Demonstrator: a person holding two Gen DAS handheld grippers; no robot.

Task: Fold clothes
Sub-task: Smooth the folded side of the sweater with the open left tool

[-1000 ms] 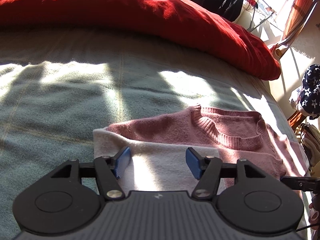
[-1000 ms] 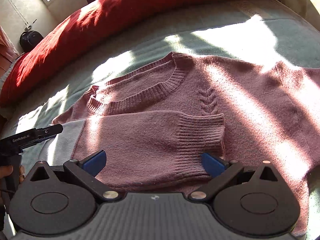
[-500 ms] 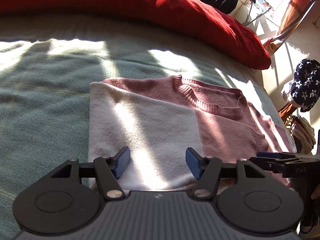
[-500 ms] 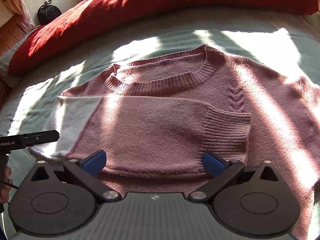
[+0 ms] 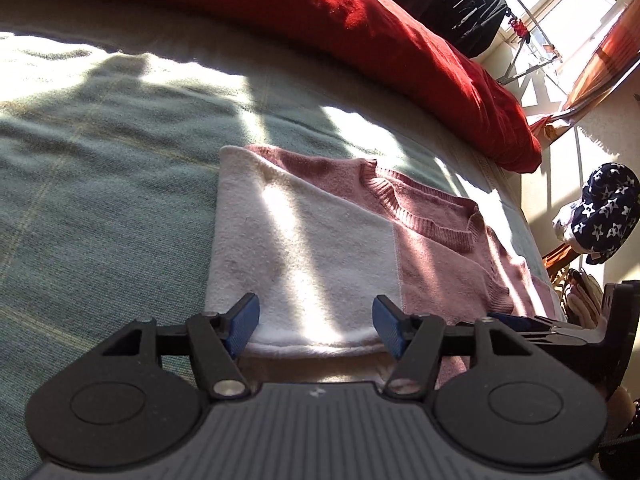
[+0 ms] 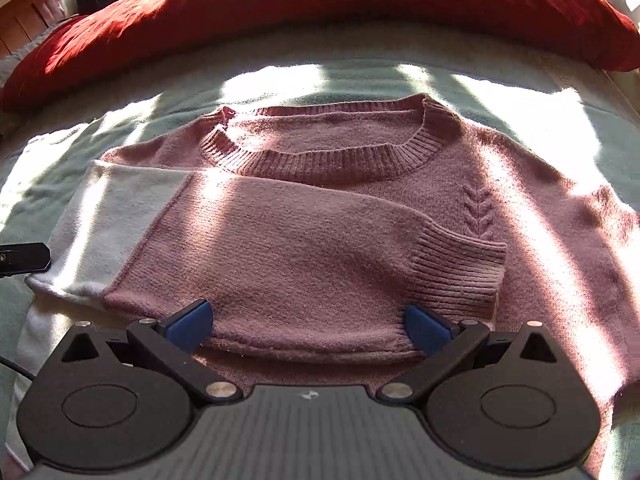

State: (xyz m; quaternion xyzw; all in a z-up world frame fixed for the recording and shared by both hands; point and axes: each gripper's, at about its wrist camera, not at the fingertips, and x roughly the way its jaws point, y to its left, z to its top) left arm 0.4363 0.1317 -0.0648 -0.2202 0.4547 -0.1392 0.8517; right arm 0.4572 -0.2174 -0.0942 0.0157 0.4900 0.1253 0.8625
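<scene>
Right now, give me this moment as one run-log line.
stage: sleeve folded across sweater | left gripper: open, over white panel | right gripper: open, over folded sleeve | surface: green bedspread

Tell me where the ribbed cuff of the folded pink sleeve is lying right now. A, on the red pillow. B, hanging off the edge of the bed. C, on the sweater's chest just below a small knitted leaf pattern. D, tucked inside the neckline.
C: in the right wrist view the cuff lies flat on the sweater front, just below the leaf pattern, clear of the neckline and the pillow.
</scene>
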